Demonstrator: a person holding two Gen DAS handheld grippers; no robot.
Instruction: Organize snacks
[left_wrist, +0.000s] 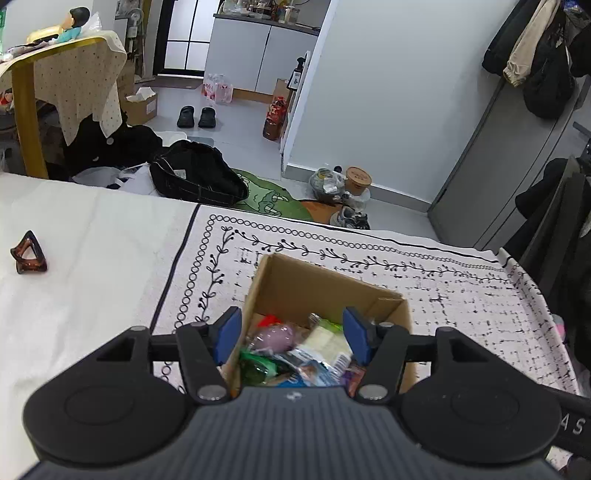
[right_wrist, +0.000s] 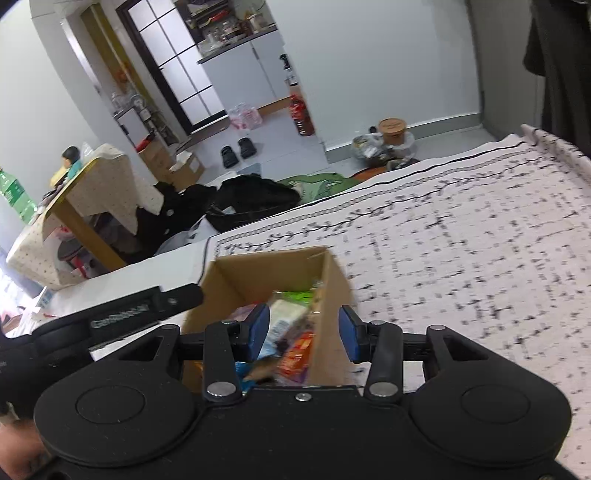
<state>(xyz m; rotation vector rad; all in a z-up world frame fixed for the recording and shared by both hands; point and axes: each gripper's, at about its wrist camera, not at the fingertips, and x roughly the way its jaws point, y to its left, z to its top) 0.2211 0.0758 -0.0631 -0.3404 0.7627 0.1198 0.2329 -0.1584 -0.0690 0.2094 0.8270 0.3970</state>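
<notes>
Hovering above one open cardboard box (left_wrist: 317, 291), the left gripper (left_wrist: 291, 334) is showing its two blue fingers (left_wrist: 229, 332) spread wide with nothing between them. The box is sitting on a patterned cloth (left_wrist: 461, 295) and is holding a heap of snack packets (left_wrist: 295, 350), too jumbled to count; one purple pack (left_wrist: 277, 336) is lying near the top. One brown hair clip (left_wrist: 28, 254) is lying well apart on the white sheet (left_wrist: 85, 258). Looking from the right wrist, the right gripper (right_wrist: 303, 330) is hanging over the same box (right_wrist: 269, 273), its two fingers (right_wrist: 349, 334) likewise wide apart and gripping nothing, straddling the box's right wall; the packets (right_wrist: 291, 332) are blurred.
</notes>
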